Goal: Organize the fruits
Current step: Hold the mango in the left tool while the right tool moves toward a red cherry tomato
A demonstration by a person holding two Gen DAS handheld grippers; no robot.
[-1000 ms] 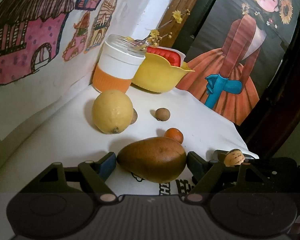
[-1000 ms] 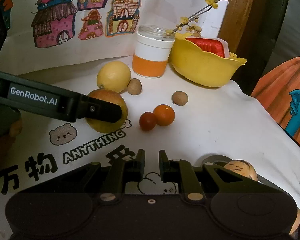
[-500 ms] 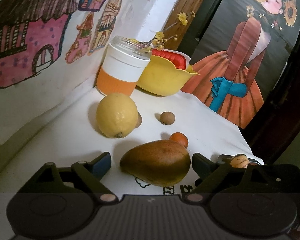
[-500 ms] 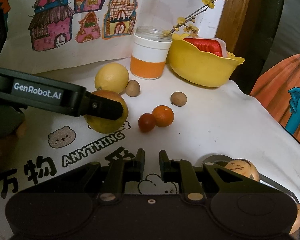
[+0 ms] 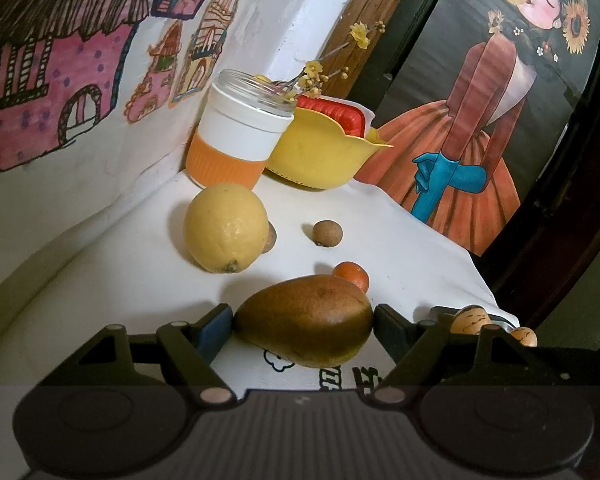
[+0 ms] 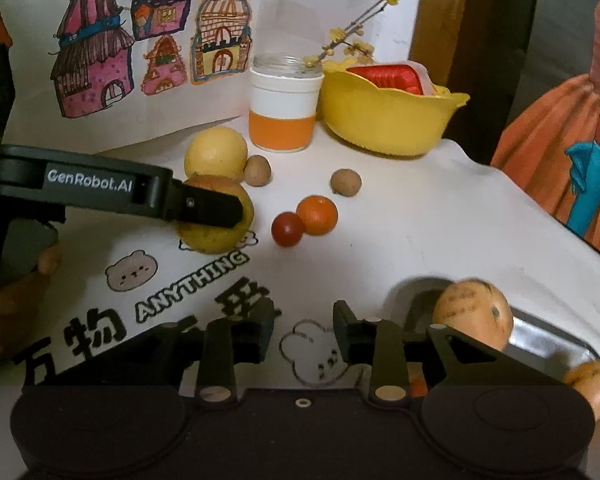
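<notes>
The left gripper (image 5: 303,326) clamps the brown-yellow mango (image 5: 304,318) at its two ends, on the white cloth (image 5: 400,240). Around it: a lemon (image 5: 225,233) at 11 o'clock, a small orange (image 5: 352,275) touching it at 1 o'clock, a brown longan (image 5: 327,233) beyond. A white-and-orange jar (image 5: 240,140) and a yellow bowl (image 5: 324,152) stand at 12 o'clock against the wall. In the right wrist view a red cherry tomato (image 6: 287,229) touches the orange at 9 o'clock. The right gripper (image 6: 303,330) hangs empty, jaws parted over bare cloth; a metal tray (image 6: 548,336) with speckled fruit lies at 3 o'clock by the cloth's edge. Open cloth lies between tray and orange. Half a second ago the left fingers stood clear of the mango and the right jaws were nearly closed.
</notes>
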